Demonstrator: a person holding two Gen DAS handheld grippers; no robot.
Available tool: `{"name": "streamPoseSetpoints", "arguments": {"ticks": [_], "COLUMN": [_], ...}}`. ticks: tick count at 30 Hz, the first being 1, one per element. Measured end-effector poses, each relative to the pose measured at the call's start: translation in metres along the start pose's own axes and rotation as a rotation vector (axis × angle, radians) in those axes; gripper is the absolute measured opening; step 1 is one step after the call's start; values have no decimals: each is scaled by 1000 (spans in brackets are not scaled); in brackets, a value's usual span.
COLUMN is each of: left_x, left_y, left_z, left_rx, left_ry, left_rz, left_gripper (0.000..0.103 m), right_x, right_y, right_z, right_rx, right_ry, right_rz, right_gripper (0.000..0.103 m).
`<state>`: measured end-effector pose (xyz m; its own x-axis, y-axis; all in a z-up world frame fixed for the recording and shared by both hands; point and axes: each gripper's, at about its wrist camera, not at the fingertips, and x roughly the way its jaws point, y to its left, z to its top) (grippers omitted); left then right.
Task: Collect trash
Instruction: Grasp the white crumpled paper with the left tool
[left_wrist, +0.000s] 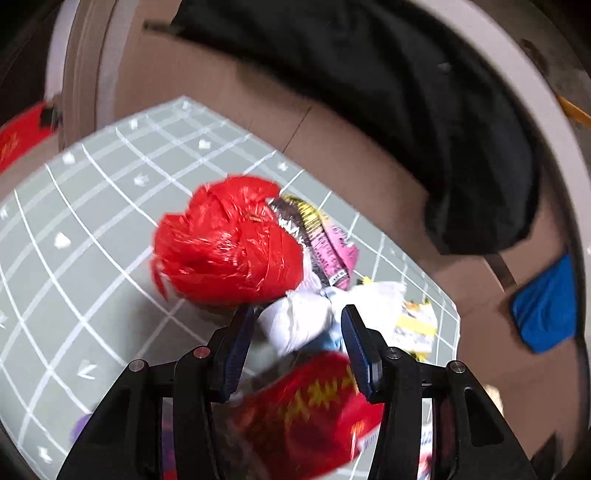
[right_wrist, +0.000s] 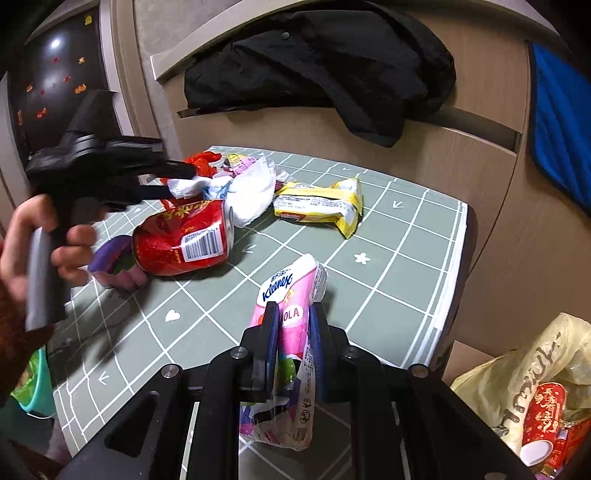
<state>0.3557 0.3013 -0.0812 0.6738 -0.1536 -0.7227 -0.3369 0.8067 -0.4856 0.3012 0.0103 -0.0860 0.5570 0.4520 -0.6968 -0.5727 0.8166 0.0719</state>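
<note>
My right gripper (right_wrist: 293, 325) is shut on a pink Kleenex tissue pack (right_wrist: 291, 284), which lies at the near edge of the green grid mat (right_wrist: 388, 277). My left gripper (left_wrist: 299, 314) stands open over the trash pile, fingertips on either side of a crumpled white wad (left_wrist: 295, 328); the view is blurred. In the right wrist view the left gripper (right_wrist: 181, 181) points at that white wad (right_wrist: 251, 188). Around it lie a red plastic bag (left_wrist: 229, 240), a red snack bag (right_wrist: 184, 240), a pink wrapper (left_wrist: 332, 243) and a yellow wrapper (right_wrist: 321, 203).
A yellowish plastic bag (right_wrist: 524, 373) with red cans in it sits on the floor right of the table. A black jacket (right_wrist: 314, 66) and a blue cloth (right_wrist: 561, 129) hang on the cabinet behind. A purple object (right_wrist: 110, 251) lies by the person's hand (right_wrist: 22, 236).
</note>
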Motion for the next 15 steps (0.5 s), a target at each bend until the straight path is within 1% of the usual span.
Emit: {"name": "streamPoseSetpoints", "arguments": {"ticks": [1, 3, 4, 7, 10, 15], "left_x": [5, 15, 18, 14, -3, -47], "left_y": [-2, -7, -11, -18, -26, -45], "left_z": [0, 1, 1, -1, -5, -15], "left_rx": [-7, -16, -11, 19, 69, 160], "left_ry": [10, 29, 26, 1, -42, -151], "left_rz": [3, 19, 16, 29, 34, 30], "left_gripper": [50, 42, 29, 15, 14, 13], "right_x": [0, 1, 1, -2, -11, -31], "right_y": [0, 0, 0, -1, -4, -10], "right_z": [0, 0, 0, 0, 1, 8], "right_rx": [1, 1, 0, 5, 4, 25], "right_ry": [-2, -4, -5, -14, -37, -84], "right_rz": [8, 22, 27, 40, 39, 36], "right_gripper": [15, 15, 15, 15, 15, 15]}}
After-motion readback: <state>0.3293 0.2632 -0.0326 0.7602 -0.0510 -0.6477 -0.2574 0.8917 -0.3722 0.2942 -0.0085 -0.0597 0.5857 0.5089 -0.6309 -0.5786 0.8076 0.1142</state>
